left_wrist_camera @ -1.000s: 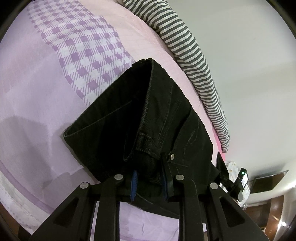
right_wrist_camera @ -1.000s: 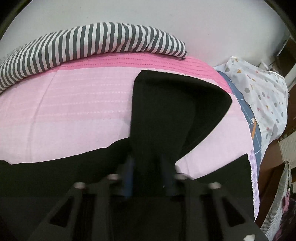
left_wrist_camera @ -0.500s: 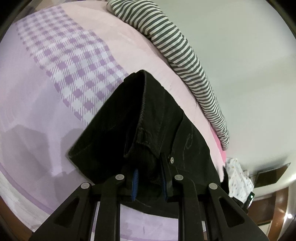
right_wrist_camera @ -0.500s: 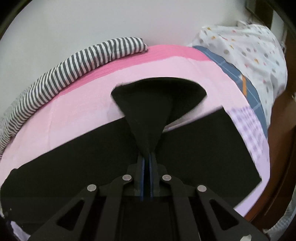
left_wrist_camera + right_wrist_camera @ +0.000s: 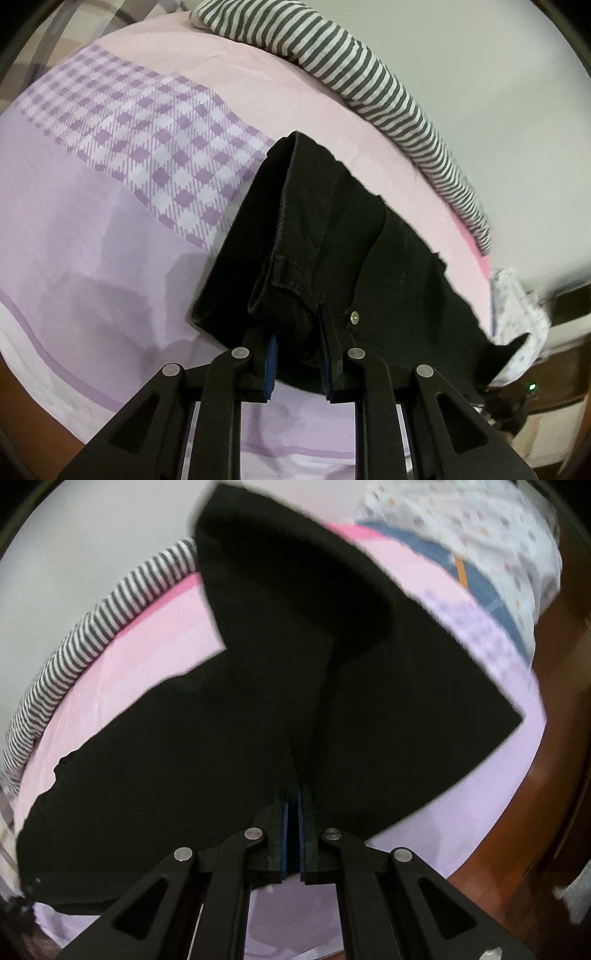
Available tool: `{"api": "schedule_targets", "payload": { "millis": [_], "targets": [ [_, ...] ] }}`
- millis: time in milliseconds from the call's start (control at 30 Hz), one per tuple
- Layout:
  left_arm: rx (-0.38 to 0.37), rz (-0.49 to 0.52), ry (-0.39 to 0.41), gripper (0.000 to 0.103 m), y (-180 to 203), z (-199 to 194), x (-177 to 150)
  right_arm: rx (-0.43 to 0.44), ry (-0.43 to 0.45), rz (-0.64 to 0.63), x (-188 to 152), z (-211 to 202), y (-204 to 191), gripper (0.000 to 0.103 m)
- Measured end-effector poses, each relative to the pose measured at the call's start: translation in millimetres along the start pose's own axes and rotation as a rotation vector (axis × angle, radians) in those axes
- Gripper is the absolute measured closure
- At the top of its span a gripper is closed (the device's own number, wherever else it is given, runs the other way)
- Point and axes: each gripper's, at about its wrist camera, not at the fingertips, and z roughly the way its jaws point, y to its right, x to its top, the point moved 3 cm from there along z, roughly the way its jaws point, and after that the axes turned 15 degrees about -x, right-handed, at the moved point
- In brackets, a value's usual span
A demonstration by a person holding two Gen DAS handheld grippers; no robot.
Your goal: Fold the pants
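Black pants [image 5: 332, 236] lie across a bed covered in a pink and lilac sheet [image 5: 92, 229], and both handheld grippers hold them. The left gripper [image 5: 298, 356] has its jaws clamped on the bunched waistband, beside a small metal rivet [image 5: 354, 316]. The right gripper [image 5: 293, 812] has its jaws pinched almost together on a thin fold of the dark cloth, lifting a flap that rises toward the top of that view while the rest of the pants [image 5: 184, 757] spread flat on the bed beneath.

The step in hand looks like carrying the leg end over toward the waist. To do it well, the person would likely keep the waist end pinned steady, sweep the lifted flap high enough not to drag the layer below, line up the edges, and let go only once the cloth lies flat.

The left wrist view shows the waistband seams, a belt loop, the checked purple panel [image 5: 155, 147] of the sheet and a striped pillow [image 5: 388, 85] along the wall. The right wrist view, partly blurred, instead shows the full dark spread of the legs, a spotted white cloth [image 5: 480, 528] at the bed's far corner and brown wood floor [image 5: 554, 812] beside the bed.
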Motion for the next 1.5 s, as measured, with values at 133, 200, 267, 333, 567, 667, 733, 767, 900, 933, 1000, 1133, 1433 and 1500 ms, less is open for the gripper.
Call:
{"api": "schedule_targets", "payload": {
  "millis": [133,200,267,333,567,667,733,767,900,933,1000,1133,1433,1500],
  "targets": [
    [0.016,-0.008,-0.003,0.083,-6,7,-3,0.022,-0.025,0.018,-7,11,4,0.101],
    [0.023,-0.004,-0.001,0.083,-8,10,-3,0.036,-0.033,0.03,-7,13,5,0.101],
    [0.047,0.015,-0.005,0.083,-6,14,-5,0.045,-0.035,0.035,-6,15,4,0.101],
    [0.077,0.042,-0.012,0.083,-4,18,-6,0.049,-0.032,0.037,-6,15,5,0.101],
    [0.092,0.034,-0.039,0.074,3,12,-8,0.081,-0.03,0.058,-7,16,9,0.1],
    [0.121,0.07,-0.05,0.067,11,1,-16,0.117,-0.036,0.092,-8,17,13,0.1],
    [0.129,0.099,-0.058,0.067,18,-4,-23,0.139,-0.042,0.113,-8,17,16,0.1],
    [0.133,0.122,-0.055,0.067,23,-7,-27,0.149,-0.043,0.118,-7,17,17,0.1],
    [0.141,0.313,-0.006,0.067,65,-15,-45,0.204,-0.039,0.15,-4,12,20,0.1],
    [0.125,0.365,-0.003,0.066,79,-12,-50,0.215,-0.037,0.155,-3,10,20,0.1],
    [0.062,0.462,-0.022,0.065,110,3,-61,0.242,-0.038,0.171,-1,8,22,0.1],
    [-0.067,0.643,-0.129,0.064,175,59,-92,0.294,-0.035,0.203,3,2,27,0.1],
    [-0.225,0.931,-0.401,0.064,273,181,-179,0.399,-0.062,0.28,5,-2,45,0.1],
    [-0.231,0.989,-0.424,0.064,283,193,-193,0.415,-0.063,0.285,6,-2,47,0.1]
  ]
}}
